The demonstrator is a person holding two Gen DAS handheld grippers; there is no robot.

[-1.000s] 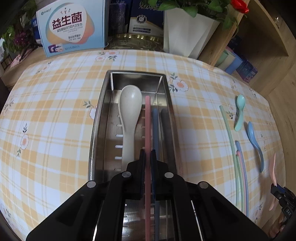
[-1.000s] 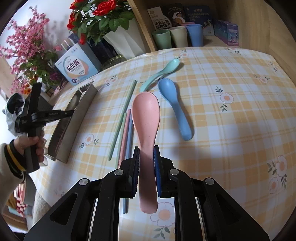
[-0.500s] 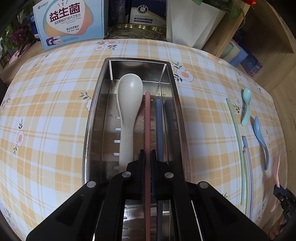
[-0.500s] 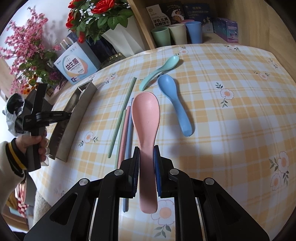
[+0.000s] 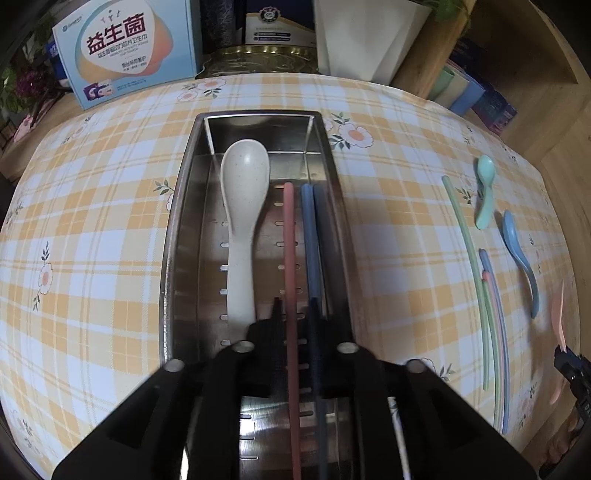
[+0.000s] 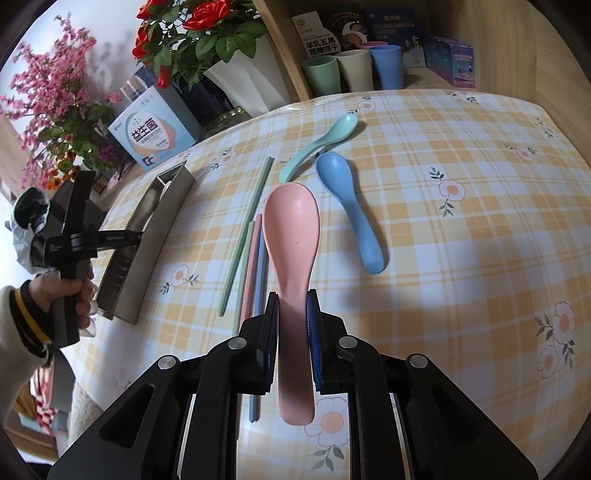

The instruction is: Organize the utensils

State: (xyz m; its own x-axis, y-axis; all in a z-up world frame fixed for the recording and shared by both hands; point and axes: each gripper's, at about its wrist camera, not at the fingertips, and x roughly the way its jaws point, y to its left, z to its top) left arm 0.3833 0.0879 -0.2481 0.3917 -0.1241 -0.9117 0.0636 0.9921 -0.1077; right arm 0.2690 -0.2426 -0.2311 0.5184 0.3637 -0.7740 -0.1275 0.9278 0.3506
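A steel utensil tray (image 5: 177, 221) lies lengthwise on the checked tablecloth. In it lie a cream spoon (image 5: 243, 206), a pink chopstick (image 5: 290, 258) and a blue chopstick (image 5: 308, 236). My left gripper (image 5: 295, 314) is over the tray's near end with its jaws parted; the pink chopstick lies loose between them. My right gripper (image 6: 291, 310) is shut on a pink spoon (image 6: 291, 229), held above the table. A blue spoon (image 6: 351, 206), a mint spoon (image 6: 321, 142) and green, pink and blue chopsticks (image 6: 247, 225) lie on the cloth.
A blue-white box (image 5: 125, 48), a white flower pot (image 5: 369, 33) and a gold tin (image 5: 258, 61) stand behind the tray. Cups (image 6: 351, 70) and boxes sit on a wooden shelf at the back right. The tray also shows at the left in the right wrist view (image 6: 147, 236).
My left gripper's jaws have opened and released the pink chopstick into the tray. My right gripper still holds the pink spoon, nearly unmoved.
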